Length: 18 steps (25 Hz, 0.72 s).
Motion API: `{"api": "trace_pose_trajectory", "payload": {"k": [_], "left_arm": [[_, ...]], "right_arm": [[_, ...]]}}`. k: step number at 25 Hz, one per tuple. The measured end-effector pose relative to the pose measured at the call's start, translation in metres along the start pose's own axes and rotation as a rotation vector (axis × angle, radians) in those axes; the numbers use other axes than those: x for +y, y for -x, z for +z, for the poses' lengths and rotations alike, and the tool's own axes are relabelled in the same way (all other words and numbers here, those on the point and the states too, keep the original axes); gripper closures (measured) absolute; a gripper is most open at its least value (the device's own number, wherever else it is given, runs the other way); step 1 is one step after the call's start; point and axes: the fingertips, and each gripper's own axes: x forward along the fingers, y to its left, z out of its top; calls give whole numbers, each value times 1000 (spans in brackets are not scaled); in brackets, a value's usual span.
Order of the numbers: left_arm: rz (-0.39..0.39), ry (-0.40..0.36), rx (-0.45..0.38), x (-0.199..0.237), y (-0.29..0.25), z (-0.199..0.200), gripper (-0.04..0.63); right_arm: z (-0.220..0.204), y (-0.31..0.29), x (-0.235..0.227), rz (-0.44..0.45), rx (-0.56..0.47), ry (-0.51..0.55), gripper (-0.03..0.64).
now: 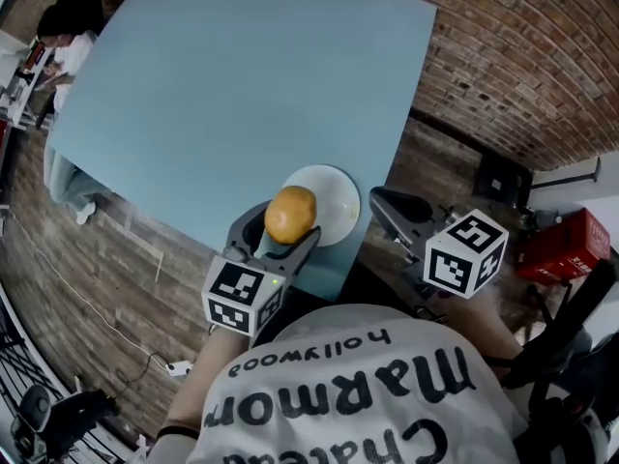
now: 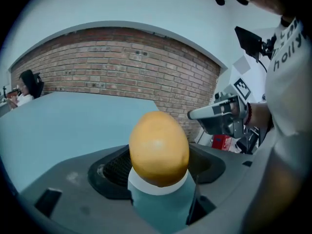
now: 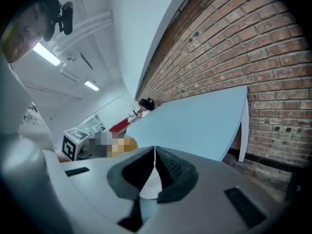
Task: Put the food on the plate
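Over a white plate [image 1: 338, 197] on the tabletop [image 1: 242, 95], the left claw [image 1: 282, 232] is gripping round yellow food [image 1: 290, 214]; the right claw [image 1: 385, 202] is hovering clenched, empty.

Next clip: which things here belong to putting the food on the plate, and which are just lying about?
In the job:
orange-yellow food, clamped in the left hand-held gripper
white plate
blue table

Lying about:
right hand-held gripper, shut and empty
red box
power strip on the floor
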Motion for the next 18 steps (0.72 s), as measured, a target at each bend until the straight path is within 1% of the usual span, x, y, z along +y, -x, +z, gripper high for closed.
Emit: {"api": "trace_pose_trajectory", "payload": {"k": [4, 10, 13, 16, 18], "left_arm": [[-23, -104, 96, 4, -16, -16, 262], [-18, -193, 209, 8, -35, -28, 262], [-31, -197, 262, 9, -42, -39, 262], [-42, -189, 273, 10, -49, -44, 262], [-32, -203, 280, 11, -52, -45, 262]], "right_arm": [[-1, -12, -4, -10, -5, -25, 607], [-5, -13, -10, -36, -5, -56, 607], [-6, -13, -13, -46, -7, -68, 607], [-7, -13, -15, -54, -8, -74, 607], [-8, -12, -16, -57, -8, -78, 607]]}}
